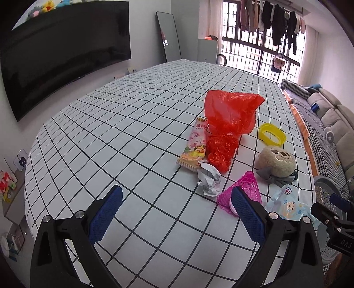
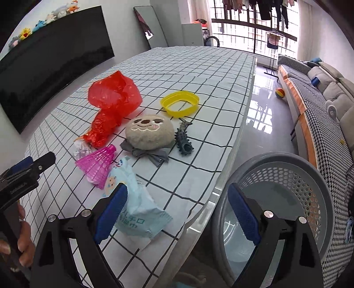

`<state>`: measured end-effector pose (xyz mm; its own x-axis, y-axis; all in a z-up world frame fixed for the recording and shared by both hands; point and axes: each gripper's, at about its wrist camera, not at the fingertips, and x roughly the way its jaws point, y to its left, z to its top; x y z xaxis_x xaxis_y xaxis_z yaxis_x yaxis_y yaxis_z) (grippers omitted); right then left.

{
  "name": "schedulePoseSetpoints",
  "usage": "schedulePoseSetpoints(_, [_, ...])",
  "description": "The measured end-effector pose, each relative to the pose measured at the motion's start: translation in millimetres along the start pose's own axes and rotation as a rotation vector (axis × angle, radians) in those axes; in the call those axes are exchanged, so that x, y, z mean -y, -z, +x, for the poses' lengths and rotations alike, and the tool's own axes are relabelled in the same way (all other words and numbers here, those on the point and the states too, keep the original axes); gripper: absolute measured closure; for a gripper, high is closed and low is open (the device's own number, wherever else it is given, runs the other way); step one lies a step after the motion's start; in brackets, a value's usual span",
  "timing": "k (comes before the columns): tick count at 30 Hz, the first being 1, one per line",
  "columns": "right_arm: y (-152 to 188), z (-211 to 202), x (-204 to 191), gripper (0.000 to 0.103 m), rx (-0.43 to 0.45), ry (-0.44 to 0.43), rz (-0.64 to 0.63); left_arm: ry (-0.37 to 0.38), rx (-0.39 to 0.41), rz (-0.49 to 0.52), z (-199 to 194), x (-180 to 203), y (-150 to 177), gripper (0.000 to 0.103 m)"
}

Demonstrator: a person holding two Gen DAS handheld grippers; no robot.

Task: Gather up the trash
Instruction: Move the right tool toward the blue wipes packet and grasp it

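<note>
Place: home living room | Shown by: large television (image 1: 66, 57) mounted on the wall, soft toys (image 2: 44, 20) lined along its top | sofa (image 2: 327, 104) set opposite | laundry (image 1: 270, 20) hung at the barred window

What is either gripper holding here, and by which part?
Nothing. The left gripper and right gripper are both open and empty, above the table.

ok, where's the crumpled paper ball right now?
Left wrist view: crumpled paper ball on the checked cloth, just below the snack wrapper, left of the pink shuttlecock.
</note>
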<state>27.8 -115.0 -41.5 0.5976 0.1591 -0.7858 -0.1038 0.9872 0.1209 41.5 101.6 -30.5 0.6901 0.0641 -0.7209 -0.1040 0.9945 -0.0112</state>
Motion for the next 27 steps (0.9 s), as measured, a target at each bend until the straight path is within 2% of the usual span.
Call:
schedulePoseSetpoints(5, [3, 3, -25, 0.015, -0.024, -0.068, -0.104, 0.028, -0.048, -0.016, 5, -4, 2, 0.006])
schedulePoseSetpoints(14, [-8, 37, -52, 0.015, -0.101, -0.045, -0.26, 0.004, -0.027, 0.019, 0, -5, -1, 0.006])
schedulePoseSetpoints(22, [-10, 39, -59, 0.017, -0.118, -0.058, -0.295, 0.012, -0.036, 0.036, 1, -2, -1, 0.006])
schedulePoseSetpoints(23, [-10, 39, -59, 0.018, -0.118, -0.059, -0.293, 0.013, -0.037, 0.037, 0, -2, -1, 0.006])
schedulePoseSetpoints(25, [-8, 37, -59, 0.034, -0.124, -0.066, -0.293, 0.011, -0.036, 0.04, 0, 0, -1, 0.006])
schedulePoseSetpoints(27, [-8, 35, -61, 0.037, -0.126, -0.067, -0.303, 0.011, -0.037, 0.044, 0, 1, -1, 0.006])
